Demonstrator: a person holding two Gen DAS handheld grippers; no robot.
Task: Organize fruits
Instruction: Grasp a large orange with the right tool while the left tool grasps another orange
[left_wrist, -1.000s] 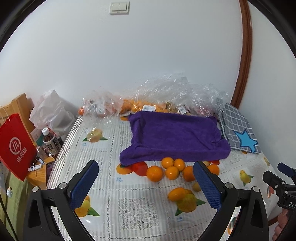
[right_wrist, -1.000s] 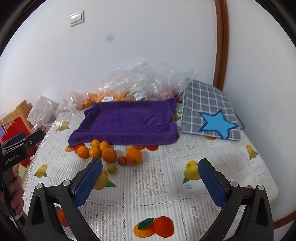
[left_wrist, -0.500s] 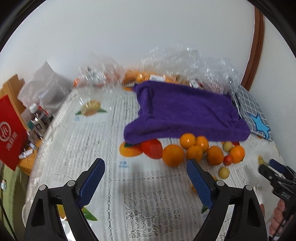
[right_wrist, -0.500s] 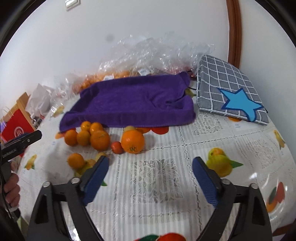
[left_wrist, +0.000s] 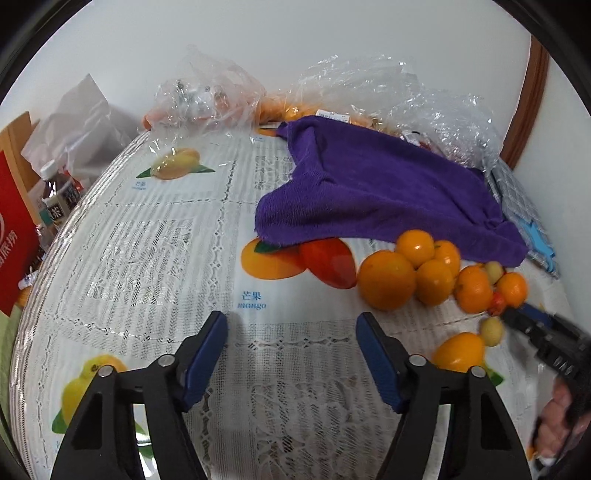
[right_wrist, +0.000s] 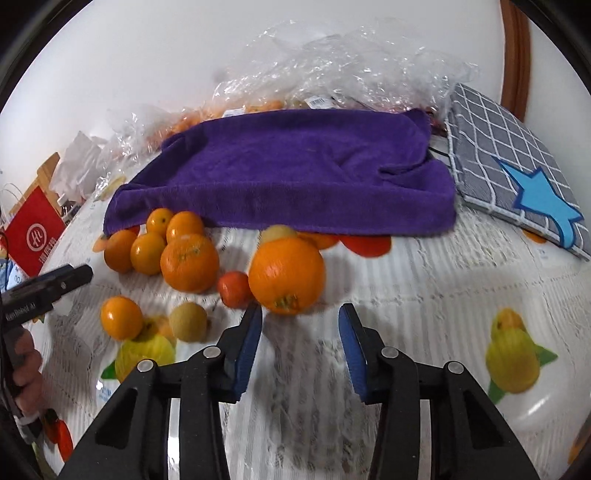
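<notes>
Lacy fruit-print tablecloth (right_wrist: 424, 280) carries round glossy oranges (right_wrist: 286, 275) beside plush purple towel (right_wrist: 295, 173).

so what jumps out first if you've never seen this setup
The purple towel spread across the middle of the fruit-printed tablecloth, with a huddle of oranges along its near edge. The biggest orange sits just ahead of the right gripper, nothing between its jaws. To the right lies a grey checked cushion with a blue star.

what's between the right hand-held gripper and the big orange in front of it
Nothing: in the right wrist view only bare lace tablecloth separates the right hand-held gripper from the big orange, which sits just beyond the open fingertips.
</notes>
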